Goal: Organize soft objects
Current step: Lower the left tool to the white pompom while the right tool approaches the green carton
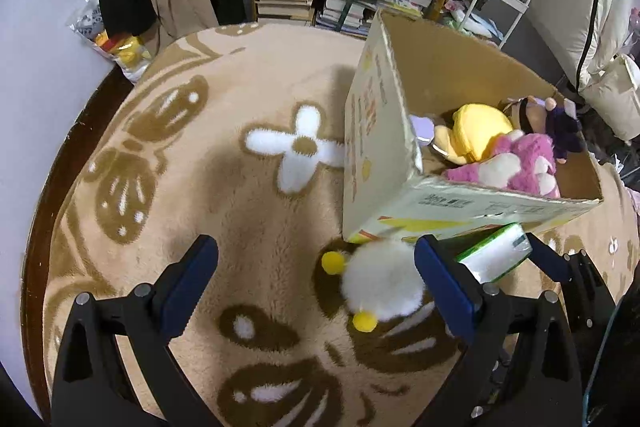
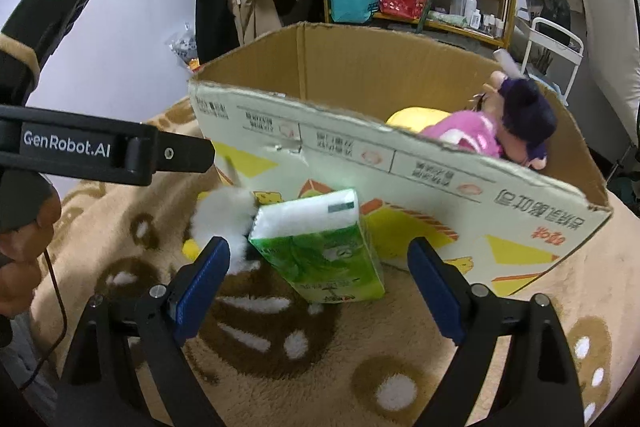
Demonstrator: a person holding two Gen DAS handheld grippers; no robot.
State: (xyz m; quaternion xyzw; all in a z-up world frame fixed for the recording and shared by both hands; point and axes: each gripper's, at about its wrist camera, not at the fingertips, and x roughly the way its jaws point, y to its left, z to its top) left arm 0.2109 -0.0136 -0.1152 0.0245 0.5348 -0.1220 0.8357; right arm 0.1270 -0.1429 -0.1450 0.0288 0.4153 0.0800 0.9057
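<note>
**Two soft things still outside the box**

Two items lie on the rug (image 1: 240,187) just in front of the box (image 2: 400,163): a white puff (image 1: 382,283) with yellow pom-poms, and a green tissue pack (image 2: 324,247). At least three plush toys are already inside the box: a yellow one (image 1: 476,131), a pink one (image 1: 516,163) and a dark purple one (image 1: 562,131). So the sorting looks well along, with these two pieces left, as far as the views reach.

The left gripper (image 1: 316,283) hangs over the rug with its jaws wide apart and nothing held. The puff lies between the fingers, close to the right-hand one; whether it touches that finger I cannot tell. The right gripper (image 2: 320,287) is also spread wide and empty, framing the pack from above without touching it.

The pack stands tilted, its base on the rug and its white top end leaning toward the box wall. Its long axis runs from the lower right near the rug up and left toward the puff. The green printed face looks toward the right gripper. The puff sits just beside the pack's upper left corner, apparently touching it. It is roundish, with no clear long axis; one pom-pom points away from the box, the other toward the left gripper.
</note>
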